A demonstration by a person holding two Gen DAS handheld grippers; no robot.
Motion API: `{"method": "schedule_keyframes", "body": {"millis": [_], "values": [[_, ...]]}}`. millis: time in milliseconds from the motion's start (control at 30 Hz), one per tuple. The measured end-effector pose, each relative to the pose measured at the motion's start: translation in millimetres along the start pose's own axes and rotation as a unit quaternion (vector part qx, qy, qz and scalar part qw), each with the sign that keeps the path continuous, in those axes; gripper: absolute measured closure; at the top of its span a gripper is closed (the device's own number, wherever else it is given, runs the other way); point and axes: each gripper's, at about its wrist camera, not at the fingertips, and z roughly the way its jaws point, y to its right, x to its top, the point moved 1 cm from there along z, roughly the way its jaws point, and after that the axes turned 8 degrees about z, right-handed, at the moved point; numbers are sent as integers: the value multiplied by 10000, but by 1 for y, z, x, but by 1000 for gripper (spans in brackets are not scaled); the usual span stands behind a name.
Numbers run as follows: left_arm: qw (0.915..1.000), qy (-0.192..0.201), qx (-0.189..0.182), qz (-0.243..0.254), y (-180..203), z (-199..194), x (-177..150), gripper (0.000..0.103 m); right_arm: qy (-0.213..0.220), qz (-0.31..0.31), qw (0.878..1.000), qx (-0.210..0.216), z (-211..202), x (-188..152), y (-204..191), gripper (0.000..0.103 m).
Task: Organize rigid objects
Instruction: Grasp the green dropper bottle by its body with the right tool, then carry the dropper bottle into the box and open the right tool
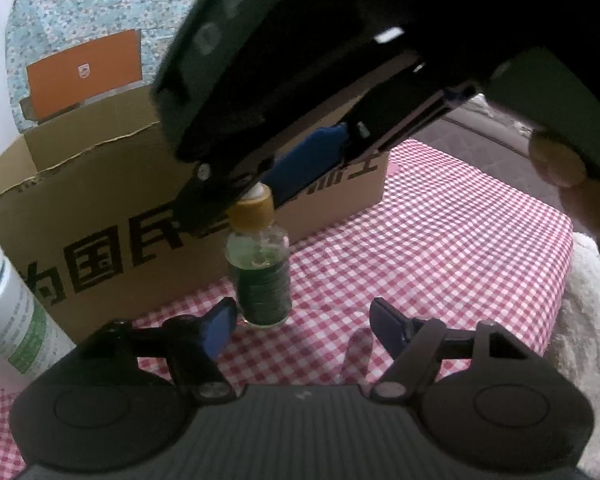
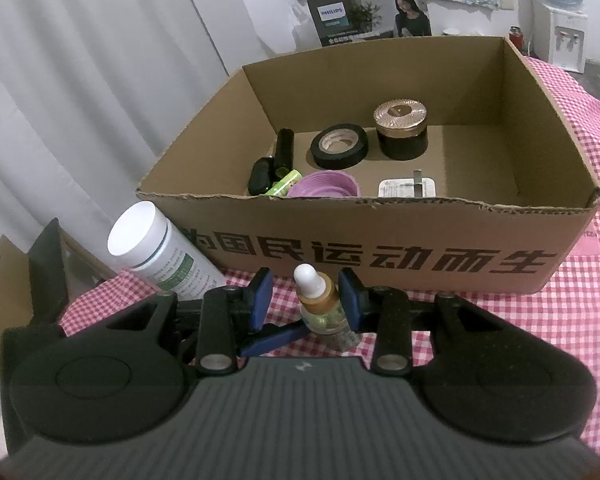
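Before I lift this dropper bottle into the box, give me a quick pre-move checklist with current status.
1. Right gripper straddles the dropper bottle at its cap: ok.
2. Both pads pressing the bottle: cannot tell; a gap shows on one side.
3. Left gripper open, off the bottle: ok.
4. Bottle upright on the checked cloth: ok.
5. Free floor space in the cardboard box: ok, on the right.
6. White bottle clear of the lift path: ok.

Red-and-white checked tablecloth (image 2: 580, 300) underneath; white curtain (image 2: 80, 80) at left; Philips carton (image 2: 364, 12) behind; water dispenser (image 2: 566, 36) far right.
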Motion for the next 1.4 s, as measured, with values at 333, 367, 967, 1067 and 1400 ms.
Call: {"method": "schedule_keyframes", "body": {"millis": [333,367,967,1067,1400], "values": [[9994,20,207,-285,-17,-9,-10,28,220,28,9997,108,-17,-7,7,62],[9993,33,241,-296,-18,-9,-10,30,219,30,9997,105,-18,-8,8,62],[9993,-121,336,-137,-23,16,7,59,210,-311,9993,61,-4,-7,4,68],[9993,-114,338,-140,-22,18,9,64,198,-323,9993,71,-3,-6,4,75],[9992,-121,365,-117,-19,22,14,70,202,-287,9994,70,-3,-7,7,82]]}}
